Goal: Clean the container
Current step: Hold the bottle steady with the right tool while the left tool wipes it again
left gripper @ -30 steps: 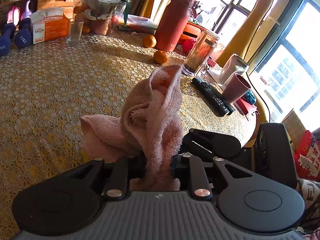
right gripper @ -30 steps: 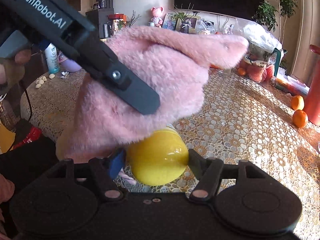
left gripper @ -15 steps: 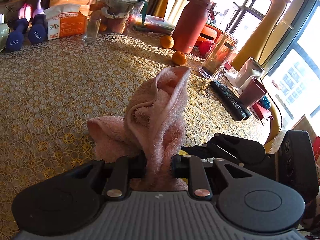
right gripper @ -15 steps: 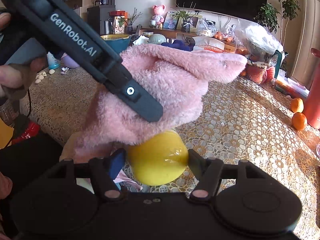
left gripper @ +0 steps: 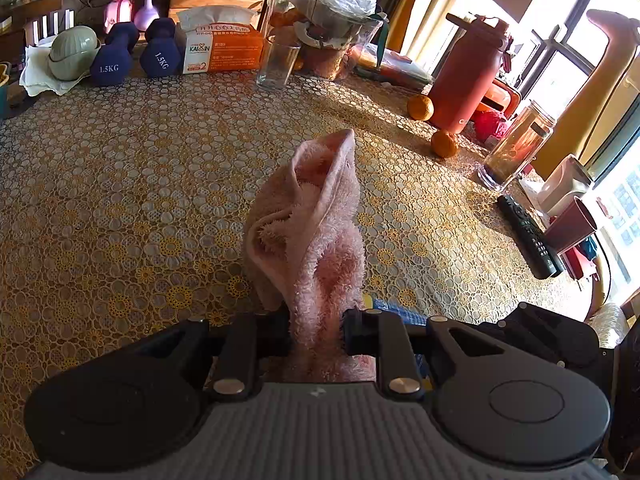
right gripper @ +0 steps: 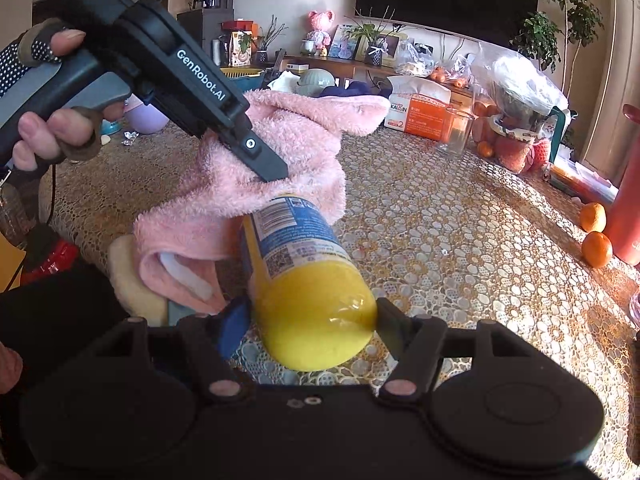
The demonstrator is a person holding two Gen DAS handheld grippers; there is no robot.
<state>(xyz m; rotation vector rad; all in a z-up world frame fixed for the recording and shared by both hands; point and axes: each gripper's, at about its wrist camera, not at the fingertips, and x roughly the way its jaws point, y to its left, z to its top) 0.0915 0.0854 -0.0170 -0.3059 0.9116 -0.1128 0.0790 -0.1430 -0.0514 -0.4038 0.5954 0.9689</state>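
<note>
While the lace-covered table [right gripper: 460, 220] lies bare across its middle, clutter lines its far edge and the near rim sits just below the work. Over it, the pink towel [right gripper: 288, 148] is pinched tight in the left gripper [left gripper: 316, 324] and drapes the far end of the yellow container [right gripper: 304, 280], hiding its top. The container's long axis runs away from the right gripper [right gripper: 308, 320], which clamps its rounded yellow base.

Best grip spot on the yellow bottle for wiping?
The plain yellow base end, across its round body from the near side, as the right gripper does. The yellow bottle points away, leaving the label end free for the pink towel.
</note>
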